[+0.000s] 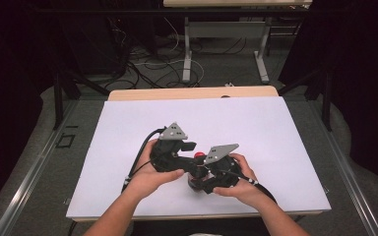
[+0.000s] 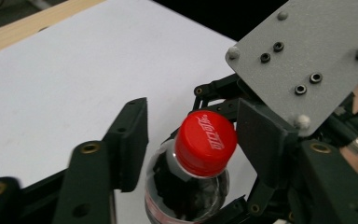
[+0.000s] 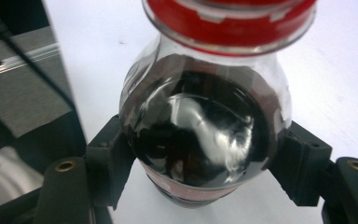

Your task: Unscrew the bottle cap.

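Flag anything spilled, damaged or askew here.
Nothing stands out. The clear plastic bottle of dark drink is intact in the right gripper, its red cap on, between the left gripper's open jaws, white table dry.

My matt black plastic jaws met a glossy clear bottle [image 3: 200, 130] w/ smooth red plastic cap [image 2: 205, 142], matt white tabletop [image 1: 128, 132].

My left gripper [image 2: 186, 140] has its two black jaws spread either side of a red cap [image 2: 205, 142] on a clear bottle [image 2: 182, 198] of dark drink, neither pad touching it. My right gripper's grey plate [image 2: 307, 56] sits just beyond. The white tabletop [image 2: 74, 79] runs to its wooden far edge.
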Action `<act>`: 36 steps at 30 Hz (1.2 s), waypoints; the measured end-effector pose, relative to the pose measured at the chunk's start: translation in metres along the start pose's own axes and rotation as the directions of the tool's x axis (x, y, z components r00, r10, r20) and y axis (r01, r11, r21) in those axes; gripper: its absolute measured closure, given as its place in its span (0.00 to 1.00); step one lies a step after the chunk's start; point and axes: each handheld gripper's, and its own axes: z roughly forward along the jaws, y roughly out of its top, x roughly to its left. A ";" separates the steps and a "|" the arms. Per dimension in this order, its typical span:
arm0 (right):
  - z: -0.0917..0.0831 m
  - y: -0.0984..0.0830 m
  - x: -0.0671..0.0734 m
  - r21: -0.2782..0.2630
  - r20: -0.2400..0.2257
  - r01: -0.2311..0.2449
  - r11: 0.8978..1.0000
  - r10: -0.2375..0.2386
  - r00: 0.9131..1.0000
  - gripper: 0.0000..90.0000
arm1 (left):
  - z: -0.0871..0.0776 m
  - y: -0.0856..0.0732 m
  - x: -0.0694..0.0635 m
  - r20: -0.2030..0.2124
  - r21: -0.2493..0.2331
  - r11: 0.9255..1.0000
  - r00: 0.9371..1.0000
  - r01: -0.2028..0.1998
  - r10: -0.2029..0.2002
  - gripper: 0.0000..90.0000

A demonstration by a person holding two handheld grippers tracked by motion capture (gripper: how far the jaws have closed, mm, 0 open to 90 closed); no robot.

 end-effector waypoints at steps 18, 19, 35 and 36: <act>-0.002 0.002 0.006 -0.024 -0.085 0.063 0.998 -0.065 0.994 0.33 | -0.005 -0.004 0.001 0.136 0.023 0.991 0.982 -0.135 0.131 0.68; -0.002 0.002 0.005 -0.026 -0.069 0.067 0.997 -0.069 0.995 0.33 | -0.005 -0.004 -0.001 0.112 0.022 0.991 0.986 -0.130 0.127 0.68; -0.005 0.003 0.004 -0.011 0.004 -0.011 1.000 0.011 1.000 0.33 | -0.005 -0.004 -0.010 0.007 -0.012 0.998 0.998 -0.059 0.059 0.59; -0.005 0.002 0.004 -0.022 -0.004 -0.005 1.000 0.004 1.000 0.33 | -0.005 -0.004 -0.010 0.007 -0.012 0.998 0.998 -0.059 0.059 0.54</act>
